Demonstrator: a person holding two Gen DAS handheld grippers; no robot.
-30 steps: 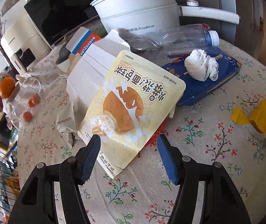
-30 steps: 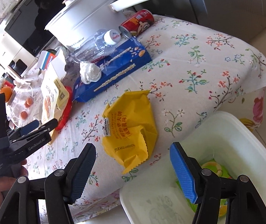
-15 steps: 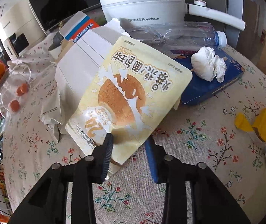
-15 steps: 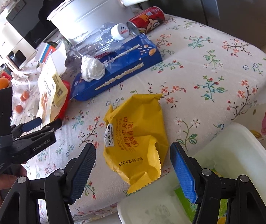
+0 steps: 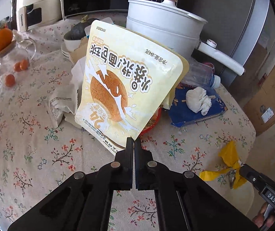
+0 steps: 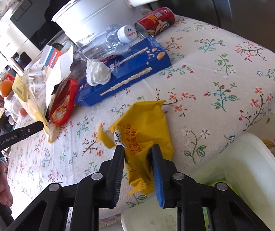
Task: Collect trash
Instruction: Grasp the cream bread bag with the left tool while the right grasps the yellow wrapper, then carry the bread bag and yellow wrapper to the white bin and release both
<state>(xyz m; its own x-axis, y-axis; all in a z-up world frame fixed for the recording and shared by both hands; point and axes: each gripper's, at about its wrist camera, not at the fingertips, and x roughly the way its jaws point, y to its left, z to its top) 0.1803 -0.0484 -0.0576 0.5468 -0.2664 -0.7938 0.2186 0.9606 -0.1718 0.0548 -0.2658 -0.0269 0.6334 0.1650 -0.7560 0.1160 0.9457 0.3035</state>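
Note:
My left gripper (image 5: 133, 141) is shut on the bottom edge of a cream bread-snack bag (image 5: 126, 88) and holds it upright above the flowered tablecloth; the bag also shows in the right wrist view (image 6: 29, 104). My right gripper (image 6: 137, 154) is closed around a crumpled yellow wrapper (image 6: 145, 127) at the table's near edge; the wrapper also shows in the left wrist view (image 5: 228, 165). A white trash bin (image 6: 253, 173) stands below the table edge at right.
On the table lie a blue snack box (image 6: 126, 73) with a tissue wad (image 6: 97, 73), a plastic bottle (image 6: 106, 40), a red can (image 6: 156, 22), a red tray (image 6: 64, 104), a white pot (image 5: 162, 32) and a white carton (image 6: 58, 71).
My left gripper closed on the cream bag and lifted it upright. My right gripper moved forward and closed around the yellow wrapper.

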